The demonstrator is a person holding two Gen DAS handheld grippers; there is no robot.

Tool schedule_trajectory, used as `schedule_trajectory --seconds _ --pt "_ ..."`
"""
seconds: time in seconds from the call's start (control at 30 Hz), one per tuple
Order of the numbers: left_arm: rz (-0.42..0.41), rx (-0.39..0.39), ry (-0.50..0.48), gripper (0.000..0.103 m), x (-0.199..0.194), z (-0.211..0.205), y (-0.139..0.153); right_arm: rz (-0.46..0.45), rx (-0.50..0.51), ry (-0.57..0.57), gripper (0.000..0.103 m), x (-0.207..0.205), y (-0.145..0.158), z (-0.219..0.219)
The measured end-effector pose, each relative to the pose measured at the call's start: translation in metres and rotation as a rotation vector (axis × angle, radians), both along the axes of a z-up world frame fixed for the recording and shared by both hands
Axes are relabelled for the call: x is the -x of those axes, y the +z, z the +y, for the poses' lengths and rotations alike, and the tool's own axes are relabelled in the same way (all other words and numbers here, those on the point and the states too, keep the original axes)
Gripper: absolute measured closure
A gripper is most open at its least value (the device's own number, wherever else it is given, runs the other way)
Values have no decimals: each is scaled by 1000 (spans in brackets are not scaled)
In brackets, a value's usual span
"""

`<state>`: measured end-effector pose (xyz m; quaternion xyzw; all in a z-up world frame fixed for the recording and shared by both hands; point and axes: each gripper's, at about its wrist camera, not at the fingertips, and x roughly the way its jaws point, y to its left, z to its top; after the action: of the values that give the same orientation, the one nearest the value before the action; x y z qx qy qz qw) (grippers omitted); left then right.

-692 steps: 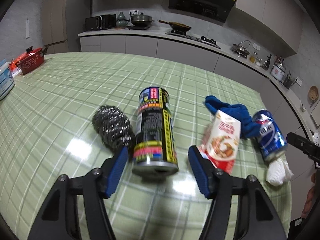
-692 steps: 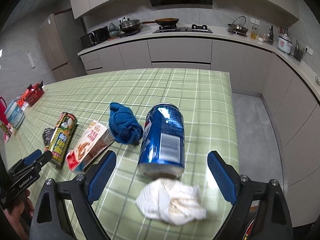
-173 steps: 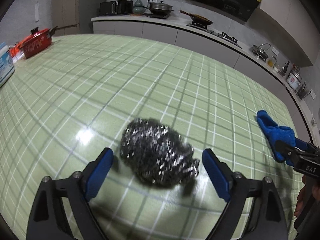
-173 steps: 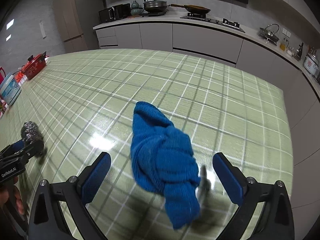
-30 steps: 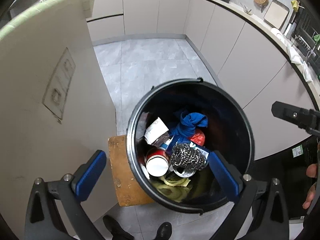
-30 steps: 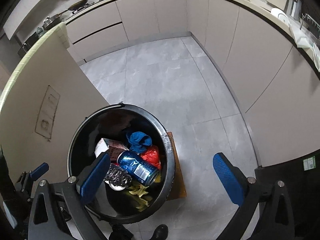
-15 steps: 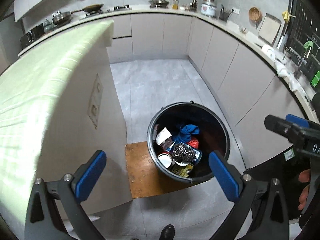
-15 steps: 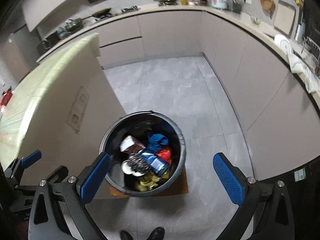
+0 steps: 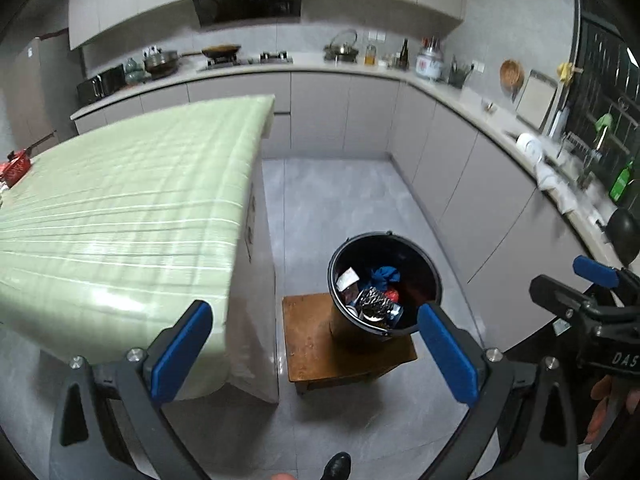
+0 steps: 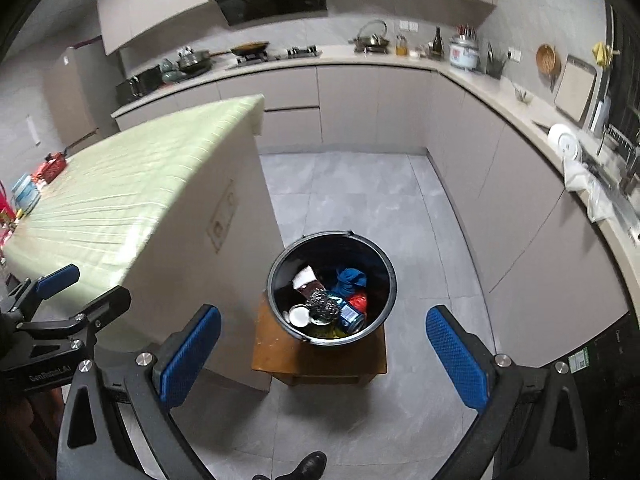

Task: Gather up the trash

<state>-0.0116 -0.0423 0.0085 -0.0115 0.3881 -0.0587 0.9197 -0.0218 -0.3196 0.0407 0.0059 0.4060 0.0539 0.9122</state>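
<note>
Bucket [image 10: 276, 300] sitting on stool [image 10: 280, 360] edge, holding scourer [image 10: 322, 304]; left gripper [image 9: 316, 344], right gripper [image 10: 322, 348] hovering above, jaws spread, empty. Risk: bump tipping bucket.

Black bin [image 10: 280, 264] upright on stool, holding trash [image 10: 332, 304].

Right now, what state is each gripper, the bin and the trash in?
left gripper: open, empty
right gripper: open, empty
black bin: upright on wooden stool, no lid
steel scourer: in the bin
blue cloth: in the bin
blue can: in the bin, lying down
</note>
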Motion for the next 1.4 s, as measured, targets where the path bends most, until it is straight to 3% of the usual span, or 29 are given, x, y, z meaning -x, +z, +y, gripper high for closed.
schedule_trajectory --seconds 0.43,1.4 --pt "-116 18 28 0 44 22 32 -89 -8 50 0 60 41 35" --pt "-154 27 13 0 59 18 43 -114 -9 40 0 71 48 28"
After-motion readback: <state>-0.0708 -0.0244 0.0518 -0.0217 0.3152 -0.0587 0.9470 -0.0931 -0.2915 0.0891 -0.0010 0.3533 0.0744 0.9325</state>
